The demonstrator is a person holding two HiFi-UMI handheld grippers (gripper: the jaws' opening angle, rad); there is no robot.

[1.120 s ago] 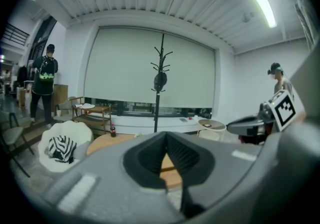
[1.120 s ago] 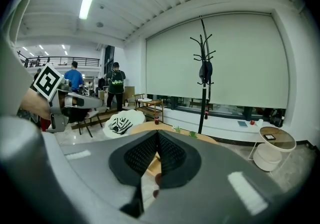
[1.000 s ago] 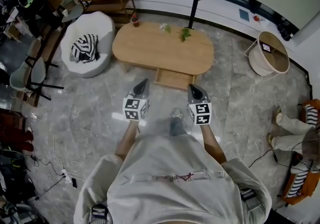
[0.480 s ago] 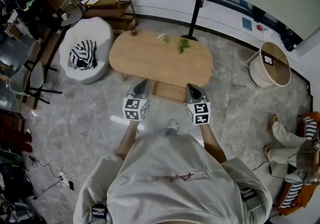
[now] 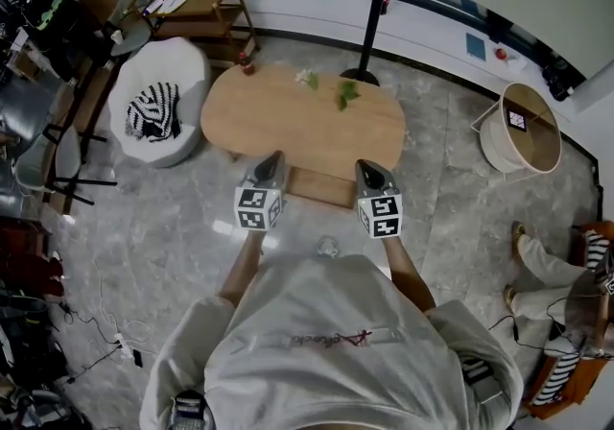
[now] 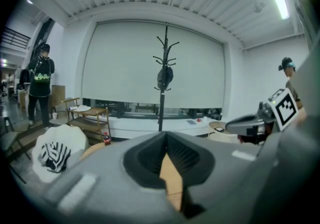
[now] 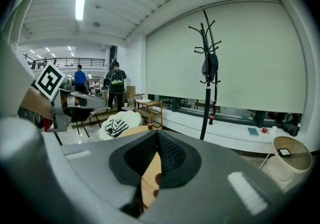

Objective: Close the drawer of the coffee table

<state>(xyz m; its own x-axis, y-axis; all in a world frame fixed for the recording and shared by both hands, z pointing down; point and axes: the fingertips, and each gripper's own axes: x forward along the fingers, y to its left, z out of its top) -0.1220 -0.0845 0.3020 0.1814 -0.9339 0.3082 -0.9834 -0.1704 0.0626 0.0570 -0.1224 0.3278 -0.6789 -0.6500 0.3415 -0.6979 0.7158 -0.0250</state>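
Seen from above, a person stands on a marble floor facing an oval wooden coffee table (image 5: pixel 288 111). Its drawer (image 5: pixel 318 187) stands pulled out from the near side, toward the person. The left gripper (image 5: pixel 274 158) and right gripper (image 5: pixel 365 166) hover over the drawer's two front corners. Both pairs of jaws are pressed together with nothing between them.

The step appears to be lining up to push. It would go best with both closed tips set against the drawer front, one toward each end. Pushing evenly and straight at the table should keep the drawer from skewing and jamming.

On the table's far edge sit a small bottle (image 5: pixel 247 63) and some leafy sprigs (image 5: pixel 343 93) (neither near the drawer). A white beanbag (image 5: pixel 158 97) with a striped cloth lies left of the table, and a coat stand (image 5: pixel 376 6) rises behind it. A round basket (image 5: pixel 526 126) stands well to the right. Nothing lies between the grippers and the drawer.
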